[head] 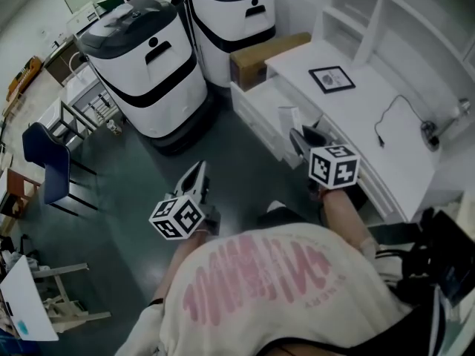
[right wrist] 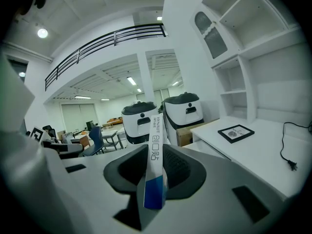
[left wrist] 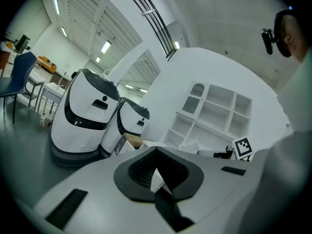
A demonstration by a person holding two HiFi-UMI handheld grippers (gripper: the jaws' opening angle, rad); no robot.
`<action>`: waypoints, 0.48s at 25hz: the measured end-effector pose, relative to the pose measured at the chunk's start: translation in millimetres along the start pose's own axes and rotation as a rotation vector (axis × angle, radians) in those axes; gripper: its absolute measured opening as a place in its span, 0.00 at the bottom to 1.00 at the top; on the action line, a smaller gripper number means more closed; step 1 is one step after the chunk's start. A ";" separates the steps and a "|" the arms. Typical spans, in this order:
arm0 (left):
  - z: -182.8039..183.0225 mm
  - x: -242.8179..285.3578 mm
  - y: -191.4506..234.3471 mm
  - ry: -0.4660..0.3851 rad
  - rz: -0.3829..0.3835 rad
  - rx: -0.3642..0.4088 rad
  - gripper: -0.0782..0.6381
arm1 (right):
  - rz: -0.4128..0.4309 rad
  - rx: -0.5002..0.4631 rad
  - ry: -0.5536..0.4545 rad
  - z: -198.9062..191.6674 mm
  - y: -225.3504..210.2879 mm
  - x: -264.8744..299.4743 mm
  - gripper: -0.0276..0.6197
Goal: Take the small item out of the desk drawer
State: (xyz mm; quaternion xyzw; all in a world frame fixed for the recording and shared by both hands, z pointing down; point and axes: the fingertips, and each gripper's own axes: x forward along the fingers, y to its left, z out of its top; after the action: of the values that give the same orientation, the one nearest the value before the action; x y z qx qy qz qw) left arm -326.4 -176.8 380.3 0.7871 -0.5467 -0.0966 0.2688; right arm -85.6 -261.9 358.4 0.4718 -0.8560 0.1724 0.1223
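A slim white box with a blue end (right wrist: 155, 165) stands upright between the pads of my right gripper (right wrist: 156, 147), which is shut on it. In the head view that gripper (head: 303, 141) hangs in front of the white desk (head: 364, 136), beside its drawer fronts (head: 256, 117), and the box (head: 288, 117) sticks up from its tip. My left gripper (head: 195, 178) is lower left, over the dark floor and away from the desk. Its jaws (left wrist: 158, 177) lie together with nothing seen between them. Whether a drawer stands open I cannot tell.
Two big white-and-black machines (head: 145, 69) (head: 230, 21) stand beyond the desk's left end, with a cardboard box (head: 263, 54) beside them. On the desktop lie a framed picture (head: 332, 78) and a black cable (head: 392, 117). White shelves (right wrist: 243, 57) rise behind. A blue chair (head: 44, 162) stands far left.
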 end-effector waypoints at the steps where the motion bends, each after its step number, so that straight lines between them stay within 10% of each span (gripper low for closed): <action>1: 0.2 -0.2 0.2 0.001 -0.003 0.000 0.15 | -0.001 -0.007 0.002 0.1 2.0 0.4 0.21; 12: 12.8 -3.7 16.0 0.013 -0.016 0.028 0.15 | -0.027 -0.046 0.006 8.5 11.3 4.9 0.21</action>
State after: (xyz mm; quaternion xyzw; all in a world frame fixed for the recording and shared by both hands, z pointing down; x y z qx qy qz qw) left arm -346.5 -181.7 377.6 0.7957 -0.5398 -0.0861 0.2607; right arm -98.2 -263.5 350.4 0.4798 -0.8529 0.1526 0.1379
